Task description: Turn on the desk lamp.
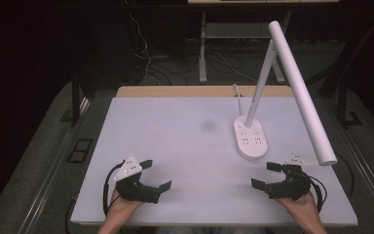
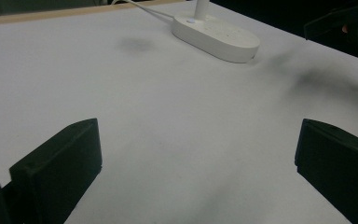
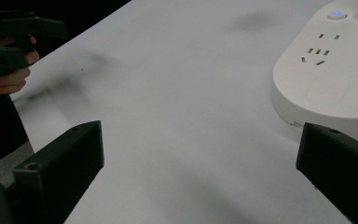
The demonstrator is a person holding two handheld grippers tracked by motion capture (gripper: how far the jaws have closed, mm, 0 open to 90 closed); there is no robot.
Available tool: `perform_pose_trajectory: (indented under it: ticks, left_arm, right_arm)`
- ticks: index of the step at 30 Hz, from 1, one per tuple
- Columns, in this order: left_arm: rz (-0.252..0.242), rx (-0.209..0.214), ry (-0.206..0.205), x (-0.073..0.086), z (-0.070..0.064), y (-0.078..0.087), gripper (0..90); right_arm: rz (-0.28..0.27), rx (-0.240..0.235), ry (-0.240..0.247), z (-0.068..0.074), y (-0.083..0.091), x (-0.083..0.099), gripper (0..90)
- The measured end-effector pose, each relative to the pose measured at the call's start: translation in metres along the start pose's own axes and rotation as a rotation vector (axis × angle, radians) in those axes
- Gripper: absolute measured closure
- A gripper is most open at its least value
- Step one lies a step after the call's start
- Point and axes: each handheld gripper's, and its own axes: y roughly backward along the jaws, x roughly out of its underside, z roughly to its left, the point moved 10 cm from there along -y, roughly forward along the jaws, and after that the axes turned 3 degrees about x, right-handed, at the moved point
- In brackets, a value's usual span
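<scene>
A white desk lamp stands at the right of the white table (image 1: 175, 146). Its oval base (image 1: 250, 139) carries several sockets and a small lit blue button (image 3: 337, 13). A slanted stem (image 1: 260, 83) holds the long tube head (image 1: 299, 92) over the table's right side. My left gripper (image 1: 157, 174) rests near the front edge at the left, open, with nothing between its jaws (image 2: 198, 168). My right gripper (image 1: 264, 174) sits near the front edge just below the lamp base (image 3: 331, 79), open and holding nothing (image 3: 200, 172).
A white cable (image 1: 237, 95) runs from the lamp base over the table's far wooden edge (image 1: 195, 91). A faint dark smudge (image 1: 208, 126) marks the middle of the table. Beyond the table stand another table's legs (image 1: 203, 48) and loose floor cables (image 1: 224, 63).
</scene>
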Motion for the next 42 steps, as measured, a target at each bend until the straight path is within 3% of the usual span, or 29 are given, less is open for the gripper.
perform_pose_trajectory:
  ticks: [22,34,42]
  left_arm:
    - [0.017,0.004,-0.003,0.003,0.000,-0.001,0.0]
    - [0.034,0.011,0.000,0.008,-0.003,-0.004,0.0]
    - [0.035,0.011,0.001,0.008,-0.004,-0.003,0.0]
  right_arm:
    - [0.044,-0.008,0.023,-0.001,0.003,0.004,0.3]
    - [0.064,-0.013,0.019,0.000,0.004,0.003,0.3]
    - [0.070,-0.010,-0.007,-0.008,0.010,-0.004,0.3]
